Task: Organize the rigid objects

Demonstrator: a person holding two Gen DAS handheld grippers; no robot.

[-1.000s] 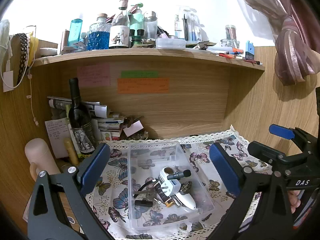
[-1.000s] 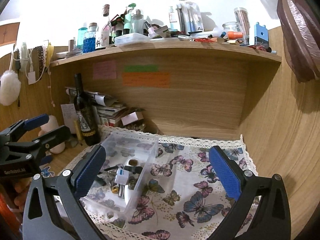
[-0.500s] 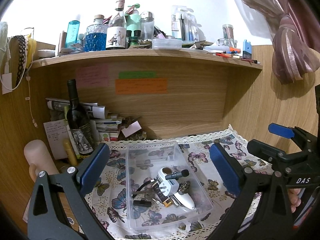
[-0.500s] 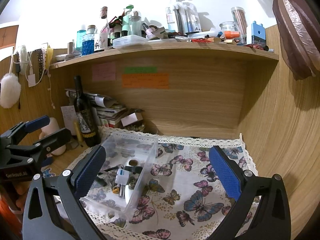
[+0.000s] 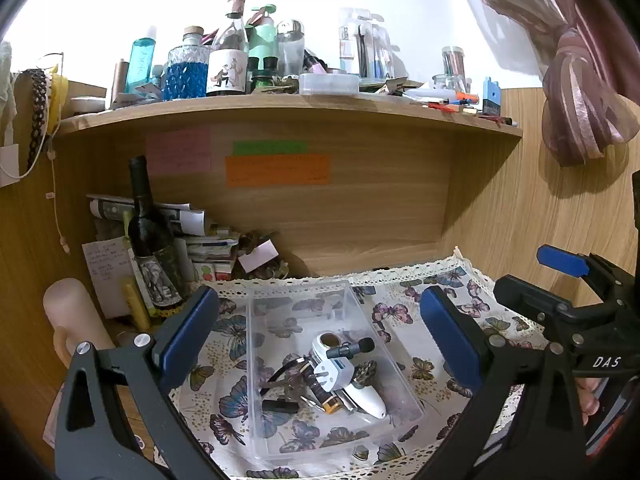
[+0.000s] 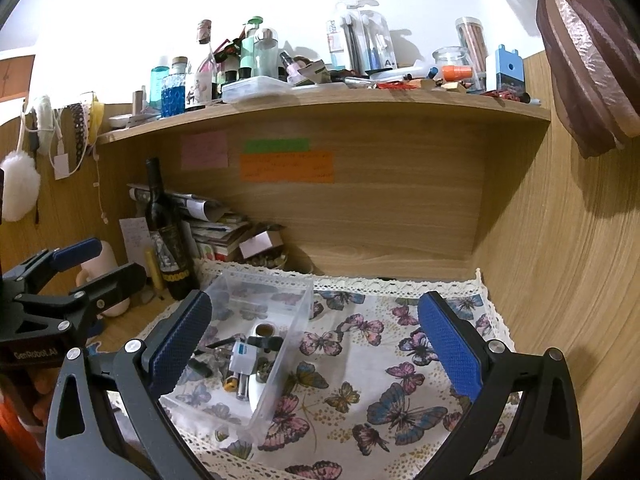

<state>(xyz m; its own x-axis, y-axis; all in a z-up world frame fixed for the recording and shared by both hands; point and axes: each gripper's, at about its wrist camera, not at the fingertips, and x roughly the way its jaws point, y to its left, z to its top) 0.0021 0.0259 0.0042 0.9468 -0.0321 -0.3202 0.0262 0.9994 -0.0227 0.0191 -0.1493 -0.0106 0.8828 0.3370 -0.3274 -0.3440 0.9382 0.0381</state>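
Note:
A clear plastic box [image 5: 260,432] lies on the butterfly cloth [image 5: 444,292] and also shows in the right wrist view [image 6: 298,322]. It holds several small rigid items: a white plug adapter [image 5: 334,372], a small black microphone [image 5: 352,348], a white pen-like device [image 5: 366,398], a battery [image 5: 332,404]. My left gripper [image 5: 320,336] is open and empty, held above the box. My right gripper [image 6: 316,338] is open and empty, over the cloth just right of the box. Each gripper shows in the other's view.
A dark wine bottle [image 5: 150,240], stacked papers [image 5: 200,240] and a pale pink cup [image 5: 74,320] stand at the back left. The wooden shelf [image 5: 280,106] above is crowded with bottles and jars. A wooden wall [image 6: 580,280] closes the right side.
Both grippers have drawn back and tilted up slightly; the box and shelf sit a little lower in both views. Nothing was gripped or released.

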